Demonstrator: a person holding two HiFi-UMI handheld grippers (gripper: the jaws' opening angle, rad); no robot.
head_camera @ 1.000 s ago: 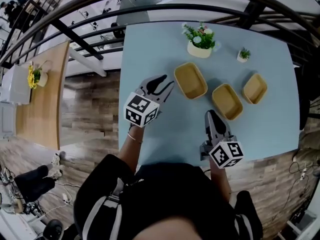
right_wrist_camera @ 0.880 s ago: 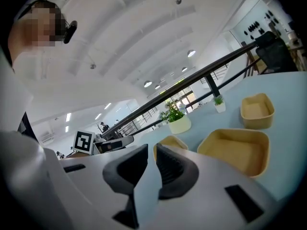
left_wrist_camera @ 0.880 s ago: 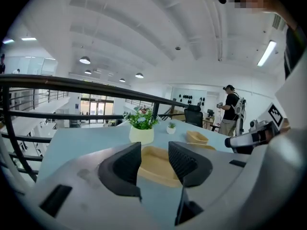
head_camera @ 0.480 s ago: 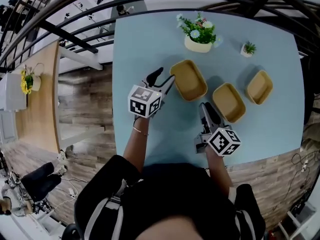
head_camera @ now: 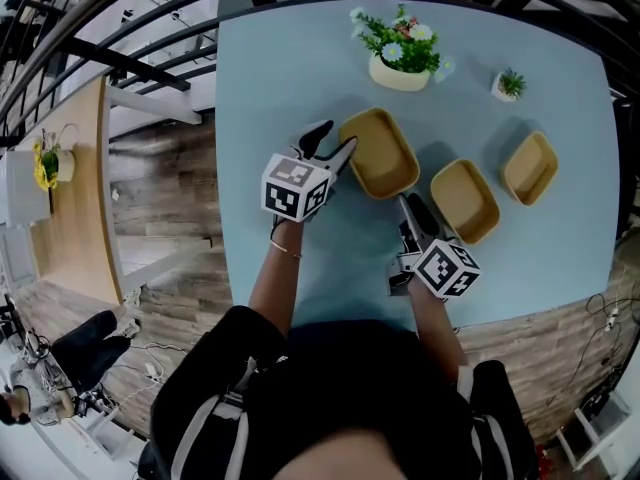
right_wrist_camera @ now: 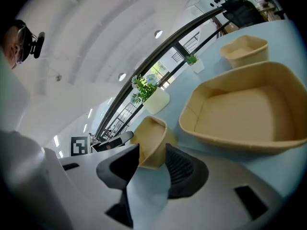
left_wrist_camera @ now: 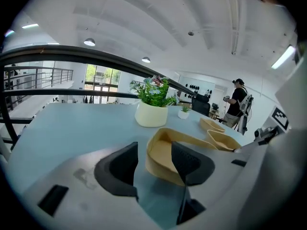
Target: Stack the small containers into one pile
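Pale blue bench (head_camera: pixel 260 88), three tan containers in a row, none stacked yet. Left gripper (head_camera: pixel 338 138) at 9 o'clock of the largest container (head_camera: pixel 378 153), jaws wide, near rim corner between them, not pinched. Right gripper (head_camera: pixel 412 205) at 9 o'clock of the middle container (head_camera: pixel 465 200), jaws partly open, holding nothing. Smallest container (head_camera: pixel 530 167) at 2 o'clock of the middle one, apart. Step judged: first grasp. Next calls for closing on a rim wall, lifting level, nesting.

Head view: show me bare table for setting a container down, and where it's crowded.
Bare: the far-left table, bordered by its left edge, the flower pot and the large container; also the near-right corner below the middle container and right container. Crowded: the container row, with left claw and right claw beside it.
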